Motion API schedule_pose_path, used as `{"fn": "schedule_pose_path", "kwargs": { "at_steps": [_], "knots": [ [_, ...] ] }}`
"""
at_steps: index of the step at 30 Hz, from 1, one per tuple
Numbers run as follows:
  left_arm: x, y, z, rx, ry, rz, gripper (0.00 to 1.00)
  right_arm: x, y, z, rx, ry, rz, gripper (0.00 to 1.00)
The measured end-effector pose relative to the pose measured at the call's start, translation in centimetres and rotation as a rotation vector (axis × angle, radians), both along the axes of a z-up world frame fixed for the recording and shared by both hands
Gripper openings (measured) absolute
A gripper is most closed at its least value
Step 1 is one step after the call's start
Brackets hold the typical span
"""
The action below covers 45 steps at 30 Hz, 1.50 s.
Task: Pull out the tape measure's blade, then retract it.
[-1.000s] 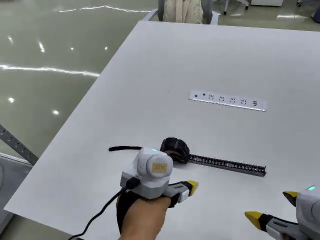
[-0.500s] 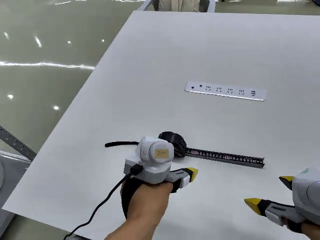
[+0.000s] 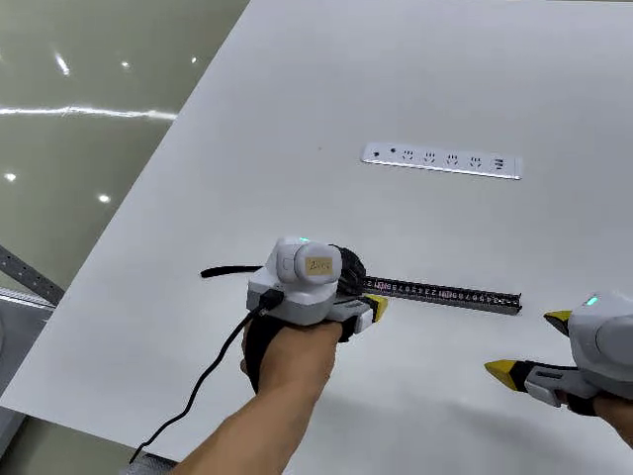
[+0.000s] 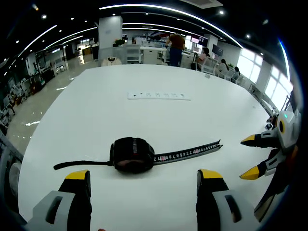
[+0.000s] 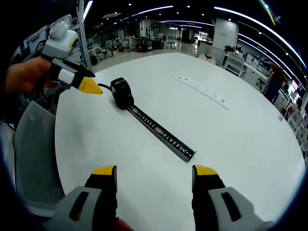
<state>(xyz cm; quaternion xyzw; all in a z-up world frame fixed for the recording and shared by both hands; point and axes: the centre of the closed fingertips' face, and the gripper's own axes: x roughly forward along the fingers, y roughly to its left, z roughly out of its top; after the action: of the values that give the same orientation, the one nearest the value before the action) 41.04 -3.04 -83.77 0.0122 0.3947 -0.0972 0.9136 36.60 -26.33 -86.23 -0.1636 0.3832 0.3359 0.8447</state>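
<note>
A black tape measure (image 4: 132, 154) lies on the white table (image 3: 415, 89), its blade (image 3: 445, 295) pulled out to the right and lying flat, its strap (image 3: 226, 271) trailing left. In the head view the case (image 3: 348, 272) is half hidden behind my left gripper (image 3: 368, 312). My left gripper (image 4: 143, 183) stands open just short of the case, touching nothing. My right gripper (image 3: 534, 346) hovers open near the blade's tip (image 5: 187, 154). In the right gripper view the case (image 5: 121, 92) sits far left, beyond my open right gripper (image 5: 153, 177).
A white power strip (image 3: 441, 160) lies flat further back on the table. The table's left edge (image 3: 129, 218) drops to a shiny floor. Desks and people stand far behind in the left gripper view.
My left gripper has moved forward, closer to the tape measure's case. The right gripper has edged up towards the blade's tip. The head camera has tilted down.
</note>
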Motion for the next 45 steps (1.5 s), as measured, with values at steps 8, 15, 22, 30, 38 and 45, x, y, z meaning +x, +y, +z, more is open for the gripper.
{"fn": "schedule_pose_path", "kwargs": {
  "at_steps": [8, 15, 22, 30, 38, 45],
  "knots": [
    [0.9, 0.6, -0.8, -0.015, 0.021, 0.021, 0.85, 1.4, 0.1, -0.3, -0.019, -0.005, 0.034, 0.63],
    [1.6, 0.7, -1.3, -0.025, 0.031, 0.029, 0.84, 2.5, 0.3, -0.8, -0.05, -0.008, 0.082, 0.62],
    [2.0, 0.6, -2.3, -0.026, 0.041, 0.04, 0.83, 3.6, 0.3, -1.0, -0.087, -0.023, 0.146, 0.61],
    [2.5, 0.3, -3.2, -0.025, 0.05, 0.039, 0.81, 4.9, -0.2, -1.9, -0.117, -0.029, 0.201, 0.59],
    [3.9, 0.6, -3.8, -0.023, 0.049, 0.056, 0.8, 6.0, -0.3, -2.9, -0.119, -0.029, 0.268, 0.56],
    [4.9, 0.9, -4.4, -0.021, 0.057, 0.068, 0.78, 6.3, -0.3, -4.2, -0.131, -0.002, 0.35, 0.53]
  ]
}}
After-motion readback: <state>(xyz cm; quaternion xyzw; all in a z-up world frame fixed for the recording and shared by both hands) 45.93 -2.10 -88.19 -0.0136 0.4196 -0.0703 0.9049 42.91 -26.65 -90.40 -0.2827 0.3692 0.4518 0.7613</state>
